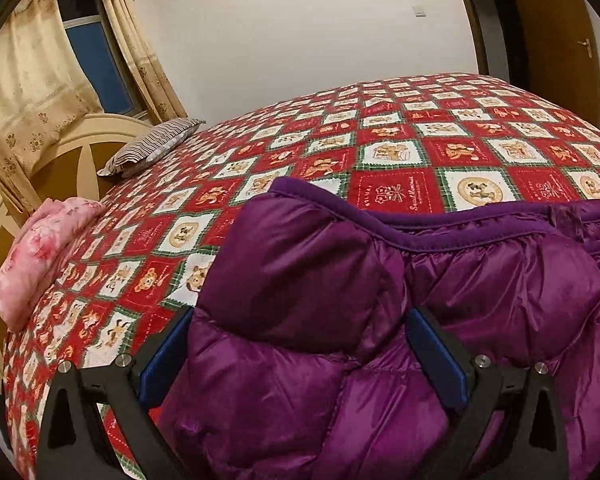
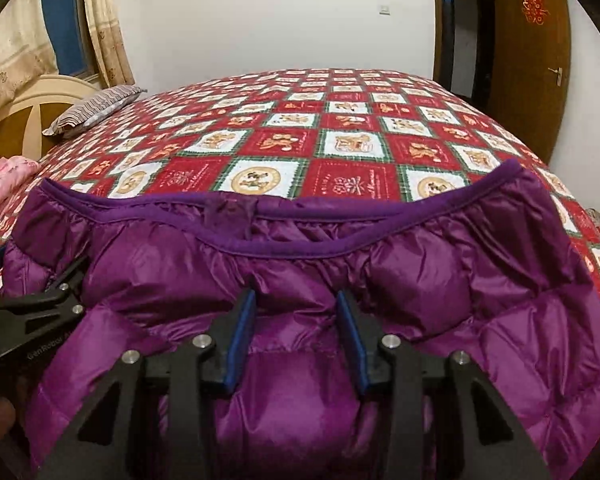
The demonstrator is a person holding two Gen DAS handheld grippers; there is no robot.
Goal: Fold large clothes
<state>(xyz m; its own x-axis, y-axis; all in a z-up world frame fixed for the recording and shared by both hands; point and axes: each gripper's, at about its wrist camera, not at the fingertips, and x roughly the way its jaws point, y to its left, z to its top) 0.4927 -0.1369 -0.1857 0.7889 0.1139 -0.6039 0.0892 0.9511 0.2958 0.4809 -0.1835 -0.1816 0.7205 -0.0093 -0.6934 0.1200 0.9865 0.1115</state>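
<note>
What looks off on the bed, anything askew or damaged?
Nothing damaged or spilled. The purple jacket lies bunched at the near edge of the bed, not flat. A pink bundle sits crumpled by the headboard. Both are consistent with folding in progress.

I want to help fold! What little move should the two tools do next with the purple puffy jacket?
Probably lower the purple jacket flat onto the bed. The left tool and right tool each have a bunch of it between their pads, and its collar edge already reaches the quilt.
</note>
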